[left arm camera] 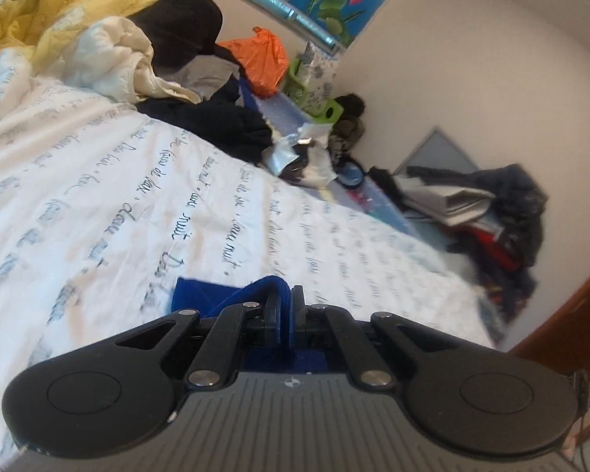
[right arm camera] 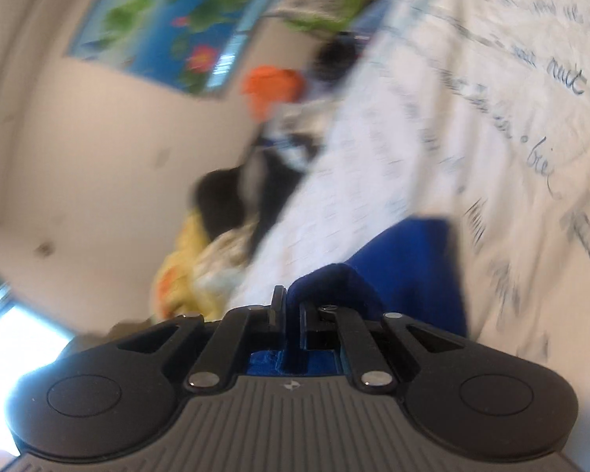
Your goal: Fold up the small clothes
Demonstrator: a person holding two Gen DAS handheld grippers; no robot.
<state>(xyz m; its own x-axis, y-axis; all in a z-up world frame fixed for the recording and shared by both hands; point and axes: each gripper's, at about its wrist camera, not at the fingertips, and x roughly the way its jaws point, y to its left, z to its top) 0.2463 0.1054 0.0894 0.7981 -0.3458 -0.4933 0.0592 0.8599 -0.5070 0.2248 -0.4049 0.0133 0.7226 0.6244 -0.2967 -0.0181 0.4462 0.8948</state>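
A small royal-blue garment point(left arm camera: 204, 295) is pinched at one edge in my left gripper point(left arm camera: 286, 306), whose jaws are shut on a fold of the cloth; the rest hangs to the left over the white bedsheet point(left arm camera: 98, 196) printed with script. In the right wrist view, which is blurred, my right gripper point(right arm camera: 292, 306) is shut on another bunched edge of the blue garment point(right arm camera: 413, 271), and the cloth spreads out to the right over the sheet point(right arm camera: 472, 118).
A heap of clothes point(left arm camera: 200, 78) and a yellow quilt point(left arm camera: 59, 4) lie at the bed's far end, with an orange bag point(left arm camera: 261, 59) and a green basket point(left arm camera: 314, 94) near the wall. More clothing point(left arm camera: 491, 212) is piled at the right, beside a wooden edge point(left arm camera: 570, 314).
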